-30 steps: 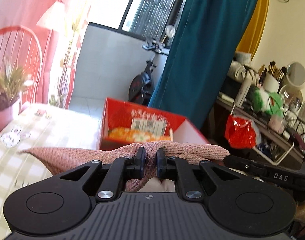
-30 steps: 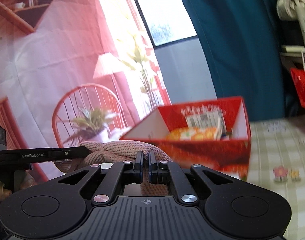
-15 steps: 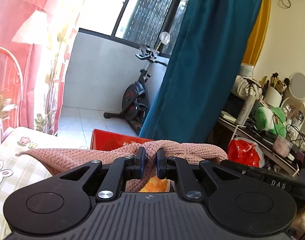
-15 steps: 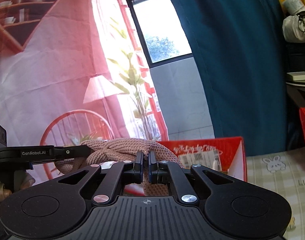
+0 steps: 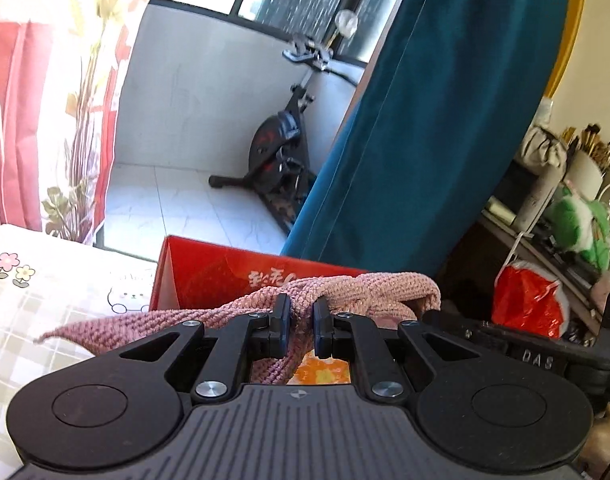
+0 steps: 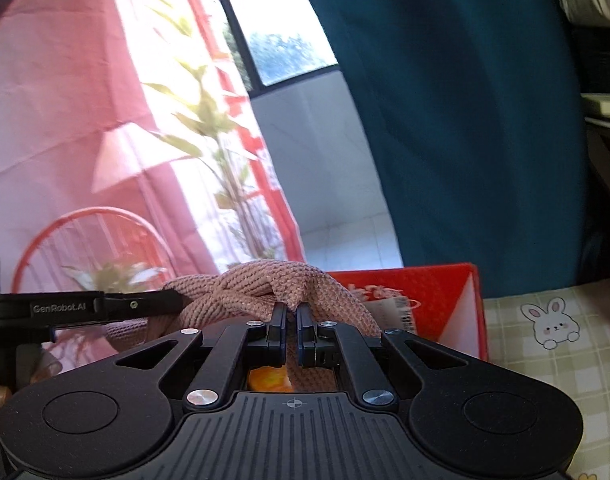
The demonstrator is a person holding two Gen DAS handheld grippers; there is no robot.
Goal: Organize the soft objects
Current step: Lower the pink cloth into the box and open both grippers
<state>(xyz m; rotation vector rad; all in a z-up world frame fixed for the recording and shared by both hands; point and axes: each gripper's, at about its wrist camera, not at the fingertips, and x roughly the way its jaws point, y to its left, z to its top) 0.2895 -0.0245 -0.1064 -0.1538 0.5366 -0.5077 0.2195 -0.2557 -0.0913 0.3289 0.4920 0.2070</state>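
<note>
Left wrist view: the left gripper [image 5: 301, 322] is pinching a fold of a pink knitted cloth [image 5: 345, 286], its fingers clamped on the fabric with a bunch of it squeezed between them. The cloth is hanging just above a red box [image 5: 209, 274] that is sitting on a checked tablecloth [image 5: 45, 304], and something orange is showing low in the box. One loose corner is trailing off to the left. It looks light, soft and floppy, so I would judge that gripping it at a gathered fold, as here, is keeping it from slipping out.

Right wrist view: the right gripper [image 6: 291, 320] is also closed on the cloth, its fingers nearly together around a thin ridge of knit. The fabric is piling into thick twisted folds ahead of the fingers, chunky and ribbed in a dusty pink. The left gripper is reaching in from the left and touching the same bundle. The red box is sitting right behind and below, so the cloth is being held over it.
</note>
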